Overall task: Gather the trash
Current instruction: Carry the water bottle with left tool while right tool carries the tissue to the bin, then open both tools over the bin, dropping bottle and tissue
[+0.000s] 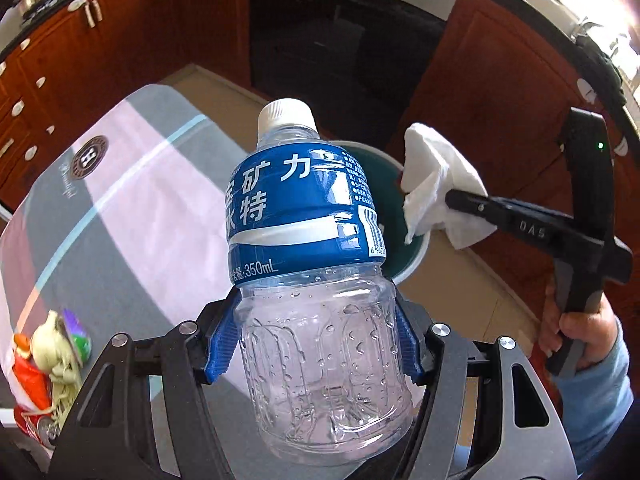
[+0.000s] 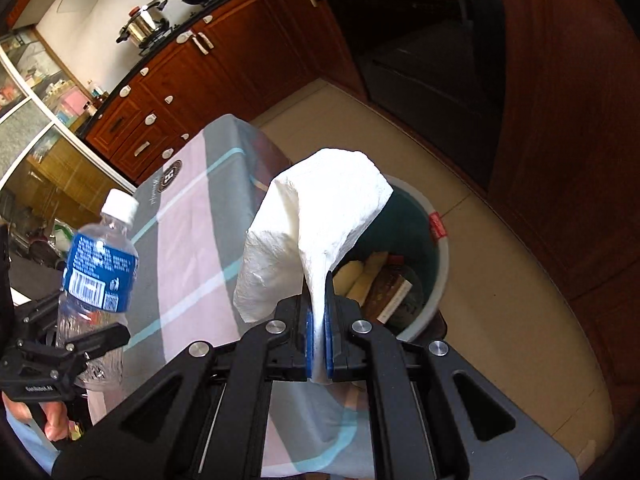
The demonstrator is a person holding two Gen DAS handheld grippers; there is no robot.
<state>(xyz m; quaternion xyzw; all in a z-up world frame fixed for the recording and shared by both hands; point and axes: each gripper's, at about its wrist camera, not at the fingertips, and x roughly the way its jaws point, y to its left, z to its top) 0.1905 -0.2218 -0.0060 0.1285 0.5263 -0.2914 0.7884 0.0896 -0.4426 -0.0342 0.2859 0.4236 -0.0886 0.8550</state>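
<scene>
My left gripper (image 1: 316,344) is shut on a clear plastic bottle (image 1: 308,272) with a blue label and white cap, held upright above the table. The bottle also shows at the left of the right wrist view (image 2: 98,276). My right gripper (image 2: 319,316) is shut on a crumpled white paper towel (image 2: 316,224), held above the rim of a green trash bin (image 2: 434,256) on the floor. In the left wrist view the towel (image 1: 436,176) and right gripper (image 1: 464,204) hang over the bin (image 1: 412,248), right of the bottle.
A table with a pink, grey and teal cloth (image 1: 132,216) lies left of the bin. Colourful trash (image 1: 48,360) sits at its near left corner. The bin holds several scraps (image 2: 380,280). Wooden cabinets (image 2: 208,60) and a dark oven (image 1: 340,36) stand behind.
</scene>
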